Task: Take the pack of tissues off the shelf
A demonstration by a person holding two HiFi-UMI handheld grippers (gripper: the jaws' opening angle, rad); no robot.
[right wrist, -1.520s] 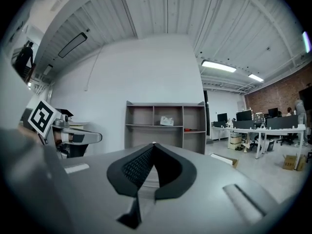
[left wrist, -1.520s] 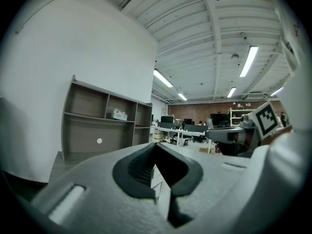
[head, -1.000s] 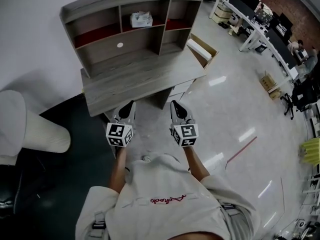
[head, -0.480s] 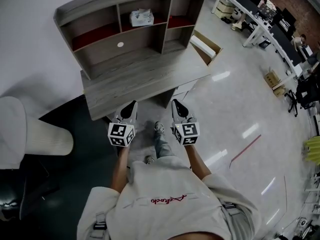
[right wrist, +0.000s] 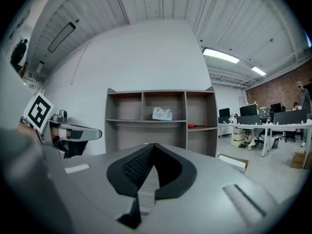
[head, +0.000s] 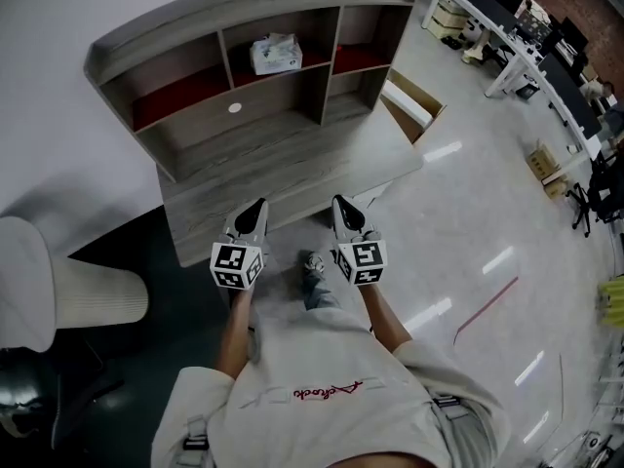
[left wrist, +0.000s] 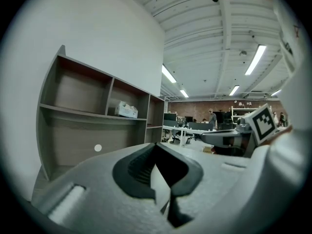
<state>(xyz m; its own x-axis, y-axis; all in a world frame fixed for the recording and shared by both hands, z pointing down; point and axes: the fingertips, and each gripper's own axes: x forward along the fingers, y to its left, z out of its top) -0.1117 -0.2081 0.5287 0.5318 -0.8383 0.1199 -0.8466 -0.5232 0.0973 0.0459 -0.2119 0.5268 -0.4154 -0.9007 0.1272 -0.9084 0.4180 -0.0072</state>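
The white pack of tissues (head: 275,53) lies in the middle upper compartment of the grey shelf unit (head: 244,13) that stands on a desk; the same pack (left wrist: 126,110) shows in the left gripper view, and again (right wrist: 162,113) in the right gripper view. My left gripper (head: 255,206) and right gripper (head: 340,203) hover side by side at the desk's near edge, well short of the shelf. Both have their jaws closed together with nothing between them. In their own views the left gripper (left wrist: 155,145) and right gripper (right wrist: 154,146) point toward the shelf.
The grey desk (head: 283,159) carries the shelf unit. An open cardboard box (head: 414,105) sits on the floor to its right. A white chair (head: 58,286) stands at the left. Office desks with monitors (head: 526,47) line the far right, and a red line (head: 487,295) marks the floor.
The desk and shelf have come slightly closer and larger in the head view as the person steps forward. Both grippers keep the same pose, shut.
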